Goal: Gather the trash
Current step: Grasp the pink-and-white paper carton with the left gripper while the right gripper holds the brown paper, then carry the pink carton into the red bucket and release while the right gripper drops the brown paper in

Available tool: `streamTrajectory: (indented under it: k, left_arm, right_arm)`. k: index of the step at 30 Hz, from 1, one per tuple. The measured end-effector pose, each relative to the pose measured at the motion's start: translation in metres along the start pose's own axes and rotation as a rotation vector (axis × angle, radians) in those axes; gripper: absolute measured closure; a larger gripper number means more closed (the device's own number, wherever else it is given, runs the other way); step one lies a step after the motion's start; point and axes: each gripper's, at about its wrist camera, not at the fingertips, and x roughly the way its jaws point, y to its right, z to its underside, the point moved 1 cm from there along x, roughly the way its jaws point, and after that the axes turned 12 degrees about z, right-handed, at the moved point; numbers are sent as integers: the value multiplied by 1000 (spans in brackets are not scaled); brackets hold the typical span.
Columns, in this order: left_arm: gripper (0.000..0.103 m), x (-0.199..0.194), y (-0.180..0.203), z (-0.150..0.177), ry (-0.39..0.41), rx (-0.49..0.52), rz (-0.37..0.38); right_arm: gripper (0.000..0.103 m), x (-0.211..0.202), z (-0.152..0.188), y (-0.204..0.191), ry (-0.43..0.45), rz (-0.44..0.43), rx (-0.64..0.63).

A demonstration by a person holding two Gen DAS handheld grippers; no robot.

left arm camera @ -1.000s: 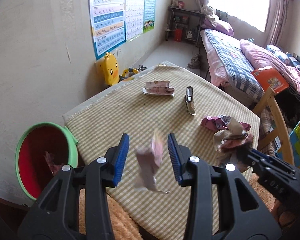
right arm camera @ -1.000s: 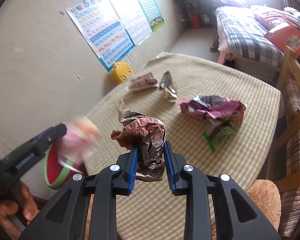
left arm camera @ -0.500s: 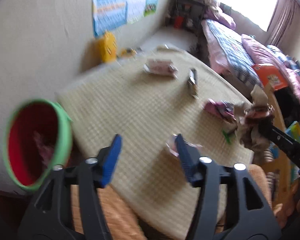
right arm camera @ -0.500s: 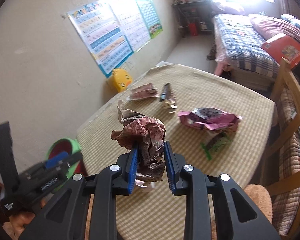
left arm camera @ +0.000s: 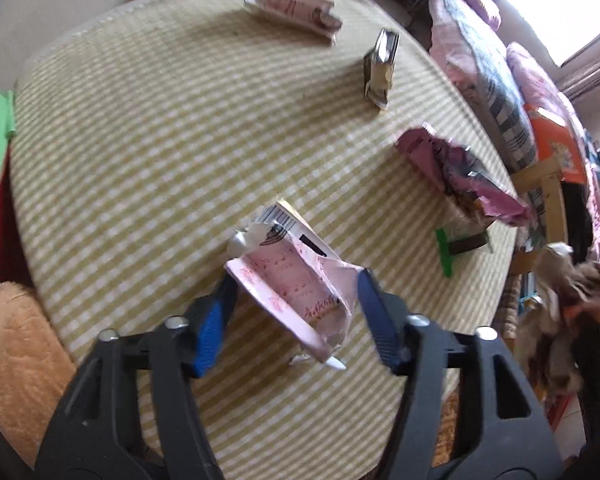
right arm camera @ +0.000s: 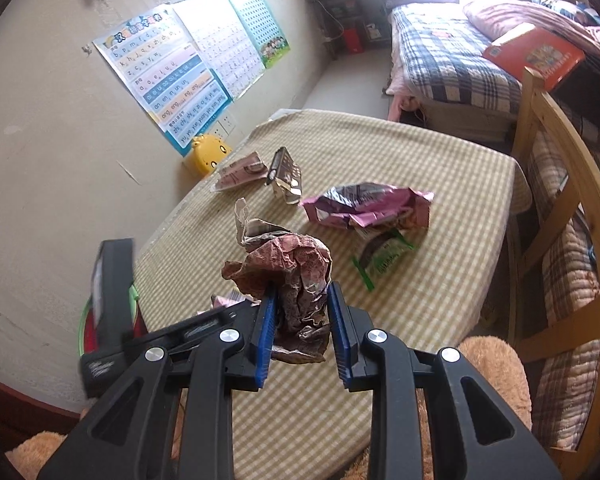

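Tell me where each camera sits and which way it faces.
Left wrist: mounted on the left tool, aimed steeply down at the checked tablecloth. Its two fingers fill the bottom, and its jaws, just closing, meet the pink wrapper.
Right wrist: mounted on the right tool, facing across the table toward the bed. It is clamped on a crumpled brown wrapper, and the left tool shows at lower left.
Shared: the tablecloth, the purple snack bag and the brown wrapper.

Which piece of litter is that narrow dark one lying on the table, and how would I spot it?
Start at the checked tablecloth and look to its far end near the yellow duck toy. Two wrappers lie there; beside the flat pink wrapper is the narrow dark wrapper. It alone is blackish, with a silvery foil end.
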Motion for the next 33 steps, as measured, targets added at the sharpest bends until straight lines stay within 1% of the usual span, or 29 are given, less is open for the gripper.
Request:
streamTrajectory:
  k: [1, 2, 3, 5, 7, 13, 15, 18, 22, 29, 33]
  left_arm:
    - [64, 1, 0, 0, -3, -7, 16]
    - [70, -2, -1, 2, 4, -14, 25]
    - [80, -6, 0, 3, 4, -10, 24]
    - [84, -17, 0, 4, 24, 11, 19]
    - [85, -39, 2, 7, 82, 52, 1]
    - [85, -114, 3, 7, 275, 179, -102]
    - [85, -134, 7, 5, 332, 216, -135]
    - [85, -157, 10, 2, 394, 258, -174]
    - [85, -173, 7, 6, 423, 271, -180]
    - [85, -185, -2, 11, 443, 263, -165]
    - [85, -192, -11, 14, 464, 258, -177]
  right_arm:
    - [77, 0, 0, 1, -1, -2, 3]
    - [77, -1, 0, 2, 0, -3, 4]
    - [77, -1, 0, 2, 0, -5, 5]
    - [77, 0, 0, 0, -1, -9, 5]
    - [77, 0, -1, -5, 2, -22, -4]
    - [77, -3, -2, -31, 21, -49, -53]
    - [77, -7, -3, -39, 37, -55, -67]
    - [77, -14, -7, -53, 64, -65, -91]
    - [77, -21, -11, -69, 95, -79, -120]
    - [77, -31, -14, -98, 127, -98, -172]
    - [77, -34, -14, -113, 138, -104, -198]
